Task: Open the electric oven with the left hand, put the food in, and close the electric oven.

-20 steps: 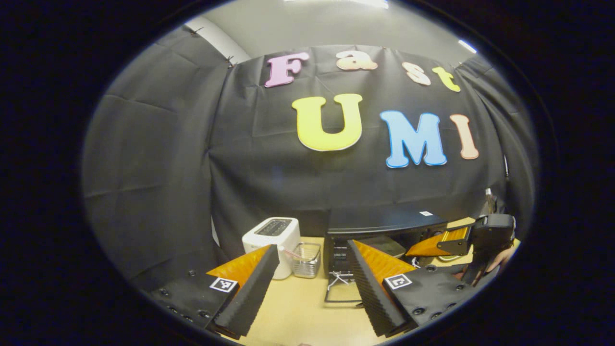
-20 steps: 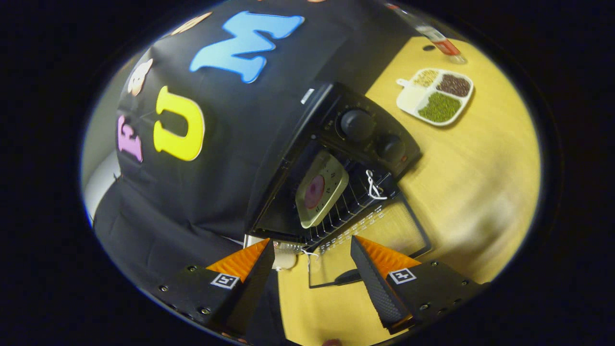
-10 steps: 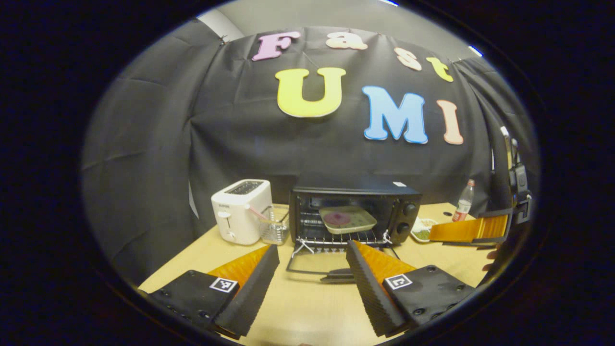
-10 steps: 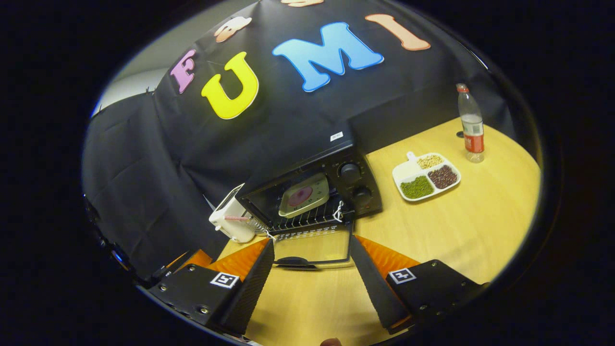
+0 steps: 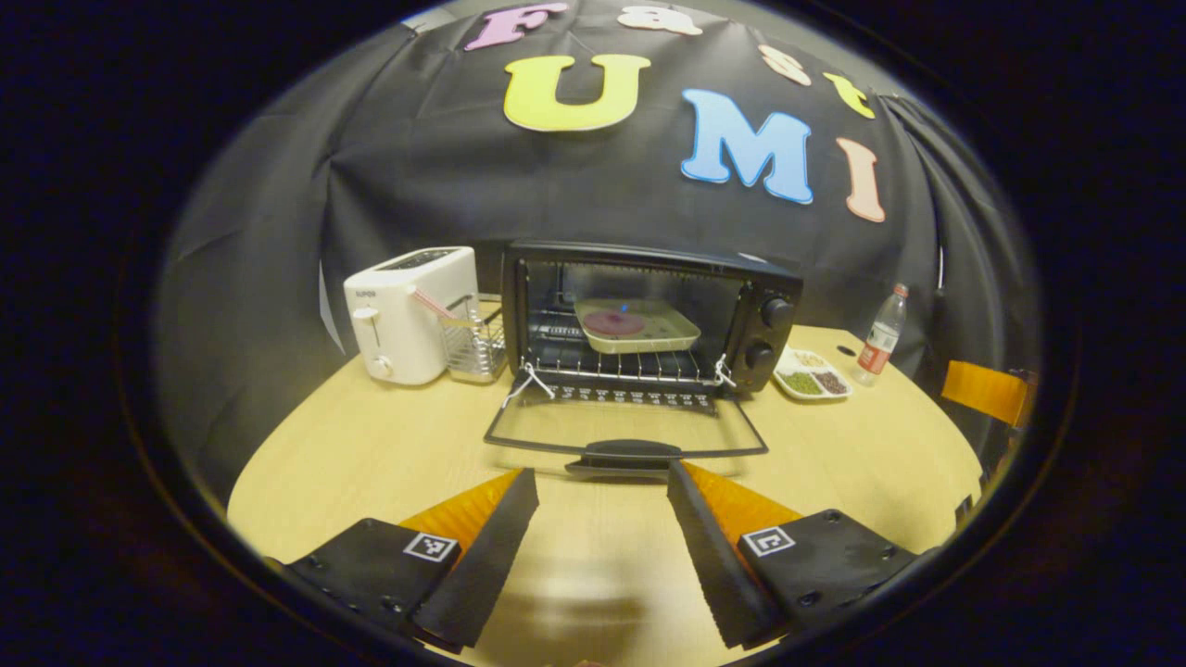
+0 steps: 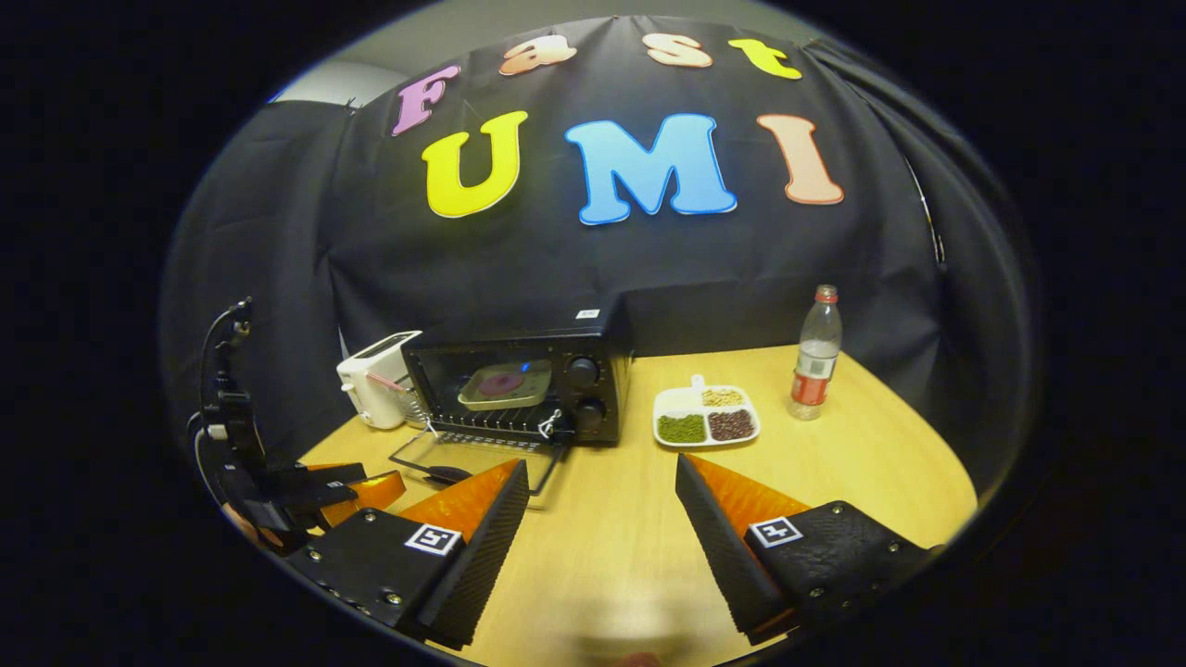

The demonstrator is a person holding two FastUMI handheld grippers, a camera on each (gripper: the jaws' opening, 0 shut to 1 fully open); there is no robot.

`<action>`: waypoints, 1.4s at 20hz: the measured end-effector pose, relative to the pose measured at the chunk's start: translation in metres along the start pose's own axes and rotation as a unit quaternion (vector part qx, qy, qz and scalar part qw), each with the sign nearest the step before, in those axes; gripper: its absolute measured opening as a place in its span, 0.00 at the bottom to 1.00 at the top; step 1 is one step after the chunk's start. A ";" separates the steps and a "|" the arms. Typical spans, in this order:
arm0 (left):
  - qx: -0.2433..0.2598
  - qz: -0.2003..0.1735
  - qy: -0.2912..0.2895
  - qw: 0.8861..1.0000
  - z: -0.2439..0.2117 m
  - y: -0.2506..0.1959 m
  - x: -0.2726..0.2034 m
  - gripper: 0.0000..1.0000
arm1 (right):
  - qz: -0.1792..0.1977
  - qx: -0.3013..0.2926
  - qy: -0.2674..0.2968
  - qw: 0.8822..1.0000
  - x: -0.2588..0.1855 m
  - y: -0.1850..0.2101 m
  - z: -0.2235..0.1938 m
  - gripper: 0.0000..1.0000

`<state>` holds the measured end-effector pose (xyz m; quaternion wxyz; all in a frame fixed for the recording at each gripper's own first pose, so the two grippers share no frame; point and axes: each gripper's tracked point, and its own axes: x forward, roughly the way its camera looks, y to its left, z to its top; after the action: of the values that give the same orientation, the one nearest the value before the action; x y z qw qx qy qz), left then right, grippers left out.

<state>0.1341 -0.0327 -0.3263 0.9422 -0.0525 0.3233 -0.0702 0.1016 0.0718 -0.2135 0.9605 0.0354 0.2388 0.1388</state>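
Left gripper view: the electric oven (image 5: 649, 310) stands on the desk (image 5: 371, 454) with its door (image 5: 625, 434) folded flat, the food tray (image 5: 637, 324) resting on the rack inside. The left gripper (image 5: 602, 547), jaws released and empty, now faces the door handle (image 5: 628, 451) squarely from a short way back, having drawn away and levelled since a second ago. Right gripper view: the right gripper (image 6: 602, 537), jaws likewise released, has swung back from the oven mouth to mid-desk. Loading therefore appears complete; only the door remains to be closed. Toaster (image 5: 408, 315), sectioned dish (image 6: 706, 417) and bottle (image 6: 813, 357) flank the oven.
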 end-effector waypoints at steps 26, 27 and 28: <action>0.036 -0.025 0.061 0.997 -0.033 -0.018 0.075 0.98 | -0.051 -0.040 -0.003 0.998 -0.019 -0.010 0.008 0.98; 0.034 -0.025 0.056 0.998 -0.030 -0.018 0.073 0.96 | -0.048 -0.041 -0.002 0.998 -0.018 -0.008 0.008 0.98; 0.030 -0.025 0.052 0.998 -0.027 -0.019 0.071 0.91 | -0.046 -0.041 -0.001 0.998 -0.016 -0.005 0.007 0.98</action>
<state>0.1711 -0.0644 -0.3873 0.9233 -0.0287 0.3679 -0.1063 0.0925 0.0621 -0.2006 0.9668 -0.0144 0.2330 0.1039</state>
